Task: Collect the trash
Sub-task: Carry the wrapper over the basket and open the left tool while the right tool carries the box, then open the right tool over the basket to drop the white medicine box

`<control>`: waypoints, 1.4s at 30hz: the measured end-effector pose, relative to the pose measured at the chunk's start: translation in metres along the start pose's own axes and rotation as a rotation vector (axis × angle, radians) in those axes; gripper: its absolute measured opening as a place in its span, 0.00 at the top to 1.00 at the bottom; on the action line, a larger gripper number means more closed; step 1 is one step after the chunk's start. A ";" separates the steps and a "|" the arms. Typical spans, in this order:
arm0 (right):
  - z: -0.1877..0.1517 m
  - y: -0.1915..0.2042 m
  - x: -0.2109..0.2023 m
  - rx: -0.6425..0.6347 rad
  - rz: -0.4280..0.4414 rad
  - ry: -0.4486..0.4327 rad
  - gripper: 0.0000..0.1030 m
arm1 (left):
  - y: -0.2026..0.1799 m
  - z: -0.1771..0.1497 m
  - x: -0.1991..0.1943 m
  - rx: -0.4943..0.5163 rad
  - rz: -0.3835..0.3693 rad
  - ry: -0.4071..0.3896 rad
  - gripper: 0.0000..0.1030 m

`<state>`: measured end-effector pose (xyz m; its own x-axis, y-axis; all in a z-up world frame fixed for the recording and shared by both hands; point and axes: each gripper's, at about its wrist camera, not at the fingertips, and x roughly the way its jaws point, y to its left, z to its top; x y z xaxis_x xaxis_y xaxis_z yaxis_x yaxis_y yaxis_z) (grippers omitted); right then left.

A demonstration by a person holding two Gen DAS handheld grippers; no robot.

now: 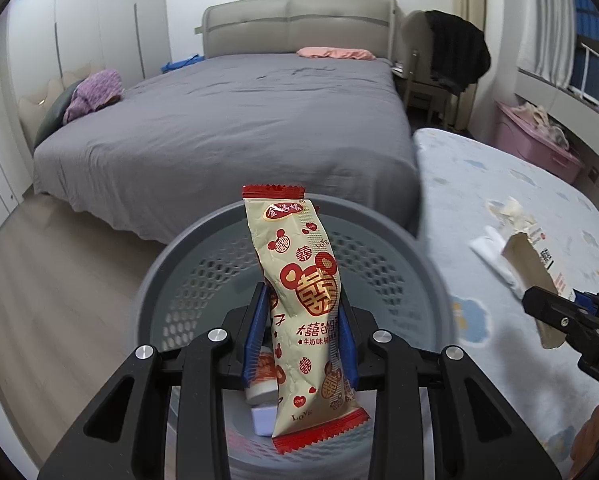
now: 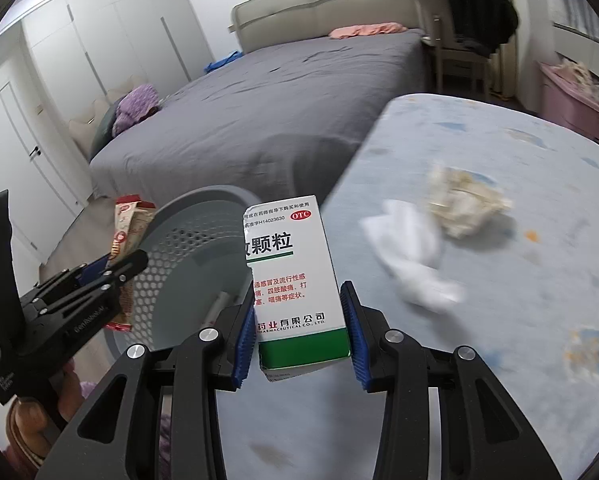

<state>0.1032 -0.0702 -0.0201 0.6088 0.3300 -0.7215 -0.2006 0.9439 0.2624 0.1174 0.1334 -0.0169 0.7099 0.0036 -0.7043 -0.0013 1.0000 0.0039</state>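
Left wrist: snack wrapper clamped in left claw.

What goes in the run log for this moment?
left gripper: shut on snack wrapper, over trash basket | right gripper: shut on medicine box | white tissue, crumpled paper: on table

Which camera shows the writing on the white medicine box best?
The right wrist view: the white-and-green cardboard medicine box faces it, print readable. The left wrist view shows only its brown open end and edge.
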 end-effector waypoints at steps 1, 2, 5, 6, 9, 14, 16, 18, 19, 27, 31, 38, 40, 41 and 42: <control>0.002 0.006 0.004 -0.007 0.003 0.003 0.62 | 0.006 0.000 0.004 -0.014 -0.002 0.004 0.69; 0.005 0.013 0.010 -0.018 0.009 0.008 0.62 | 0.011 -0.001 0.007 -0.027 -0.005 0.009 0.69; 0.010 0.034 0.024 -0.057 0.019 0.018 0.62 | 0.024 -0.006 0.015 -0.050 -0.003 0.025 0.69; 0.012 0.039 0.029 -0.064 0.024 0.024 0.62 | 0.027 -0.007 0.017 -0.053 -0.004 0.028 0.69; 0.013 0.051 0.043 -0.074 0.037 0.044 0.62 | 0.034 -0.011 0.022 -0.063 -0.005 0.042 0.69; 0.016 0.067 0.059 -0.102 0.035 0.075 0.62 | 0.041 -0.013 0.028 -0.073 -0.004 0.060 0.69; 0.017 0.071 0.063 -0.108 0.037 0.081 0.62 | 0.042 -0.014 0.030 -0.076 -0.010 0.066 0.68; 0.017 0.072 0.067 -0.111 0.035 0.086 0.62 | 0.043 -0.015 0.032 -0.075 -0.008 0.071 0.68; 0.017 0.072 0.068 -0.112 0.034 0.087 0.62 | 0.043 -0.015 0.033 -0.072 -0.004 0.074 0.68; 0.017 0.075 0.071 -0.124 0.021 0.091 0.62 | 0.049 -0.015 0.034 -0.089 0.002 0.080 0.67; 0.019 0.076 0.069 -0.124 0.024 0.085 0.59 | 0.050 -0.015 0.035 -0.090 0.007 0.087 0.58; 0.020 0.074 0.063 -0.120 0.015 0.064 0.44 | 0.052 -0.015 0.034 -0.097 0.022 0.079 0.41; 0.019 0.074 0.063 -0.118 0.014 0.064 0.44 | 0.052 -0.015 0.034 -0.099 0.022 0.080 0.40; 0.018 0.073 0.063 -0.116 0.014 0.064 0.44 | 0.052 -0.015 0.033 -0.099 0.024 0.080 0.39; 0.017 0.073 0.063 -0.114 0.014 0.064 0.44 | 0.052 -0.015 0.033 -0.099 0.025 0.079 0.36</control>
<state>0.1403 0.0191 -0.0352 0.5557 0.3400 -0.7587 -0.2972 0.9335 0.2007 0.1304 0.1858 -0.0506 0.6514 0.0252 -0.7584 -0.0909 0.9948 -0.0450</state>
